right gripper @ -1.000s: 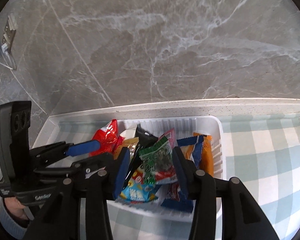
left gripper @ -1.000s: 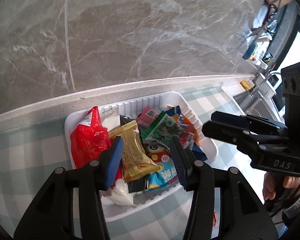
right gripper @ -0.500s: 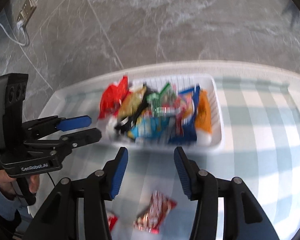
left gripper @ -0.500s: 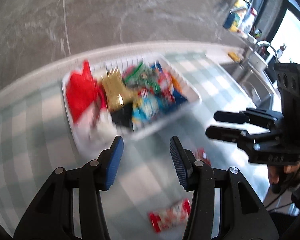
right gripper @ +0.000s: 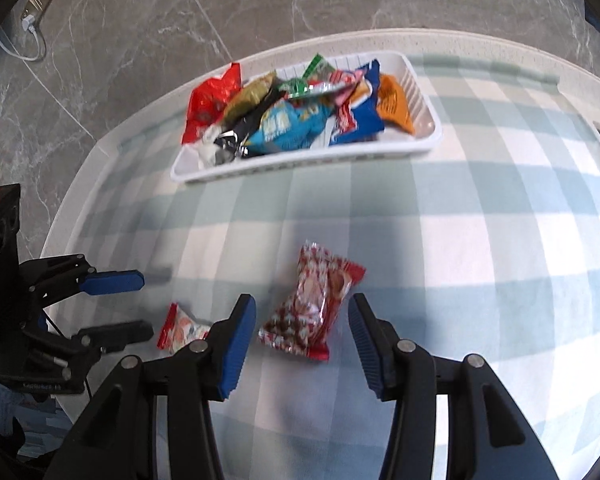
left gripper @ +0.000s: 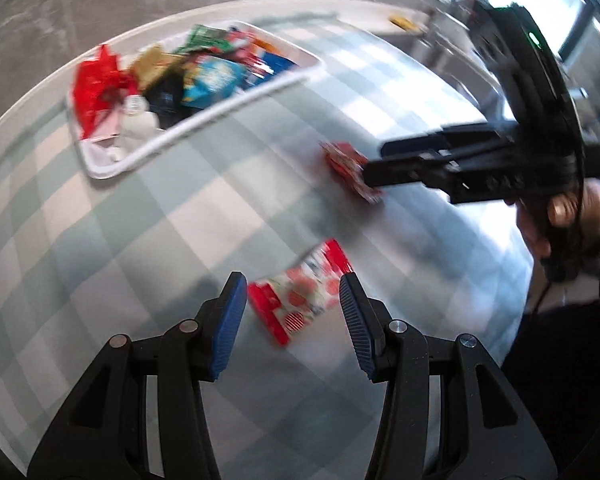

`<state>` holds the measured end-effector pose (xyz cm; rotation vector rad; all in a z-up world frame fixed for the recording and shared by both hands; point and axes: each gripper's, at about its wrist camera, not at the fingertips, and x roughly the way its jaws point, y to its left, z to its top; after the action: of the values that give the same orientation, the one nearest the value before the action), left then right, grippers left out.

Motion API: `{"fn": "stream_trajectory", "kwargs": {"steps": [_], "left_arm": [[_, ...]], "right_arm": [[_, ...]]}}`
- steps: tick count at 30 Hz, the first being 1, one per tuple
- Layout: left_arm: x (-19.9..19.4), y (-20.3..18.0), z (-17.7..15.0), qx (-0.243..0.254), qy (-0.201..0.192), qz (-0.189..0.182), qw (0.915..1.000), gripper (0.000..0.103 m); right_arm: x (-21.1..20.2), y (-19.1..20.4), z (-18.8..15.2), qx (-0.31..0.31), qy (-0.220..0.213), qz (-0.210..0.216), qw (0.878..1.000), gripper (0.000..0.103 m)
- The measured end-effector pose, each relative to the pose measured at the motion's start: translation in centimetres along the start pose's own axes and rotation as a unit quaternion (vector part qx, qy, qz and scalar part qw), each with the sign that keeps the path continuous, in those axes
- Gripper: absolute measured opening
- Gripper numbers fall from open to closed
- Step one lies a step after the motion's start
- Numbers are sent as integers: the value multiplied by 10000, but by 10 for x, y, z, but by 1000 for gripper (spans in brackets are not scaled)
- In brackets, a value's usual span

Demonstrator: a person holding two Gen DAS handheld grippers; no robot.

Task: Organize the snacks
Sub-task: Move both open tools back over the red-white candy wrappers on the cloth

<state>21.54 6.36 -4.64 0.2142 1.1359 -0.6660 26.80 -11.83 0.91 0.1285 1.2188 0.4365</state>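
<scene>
A white tray (right gripper: 424, 148) full of mixed snack packets stands at the back of the checked tablecloth; it also shows in the left wrist view (left gripper: 148, 152). Two red-and-white snack packets lie loose on the cloth in front of it. My left gripper (left gripper: 292, 304) is open, its jaws either side of the smaller packet (left gripper: 300, 292). My right gripper (right gripper: 302, 328) is open over the larger packet (right gripper: 314, 304). The smaller packet (right gripper: 180, 328) lies to the left in the right wrist view, beside the left gripper (right gripper: 128, 304). The larger packet (left gripper: 350, 170) sits under the right gripper (left gripper: 376, 164) in the left wrist view.
A grey marble wall (right gripper: 260, 4) runs behind the counter. A wall socket with a white cable (right gripper: 32, 28) is at the far left. A sink and tap (left gripper: 456, 4) lie beyond the cloth's right end. The cloth's near right part (right gripper: 520, 280) is bare.
Both grippers have pulled back from above the tray and lowered toward the front of the cloth. Each now hangs open over a loose red-and-white packet.
</scene>
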Motion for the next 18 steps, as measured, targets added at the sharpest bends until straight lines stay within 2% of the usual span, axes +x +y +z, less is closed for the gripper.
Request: {"fn": "stream_trajectory", "kwargs": {"steps": [4, 10, 18], "left_arm": [[10, -10, 0, 543, 194, 21, 9983, 46], [29, -24, 1, 1293, 447, 104, 9905, 46], [44, -24, 1, 1631, 611, 153, 9846, 46]], "right_arm": [[5, 5, -4, -47, 41, -42, 10000, 52], [16, 7, -5, -24, 162, -181, 9997, 52], [25, 5, -4, 27, 278, -211, 9994, 52]]}}
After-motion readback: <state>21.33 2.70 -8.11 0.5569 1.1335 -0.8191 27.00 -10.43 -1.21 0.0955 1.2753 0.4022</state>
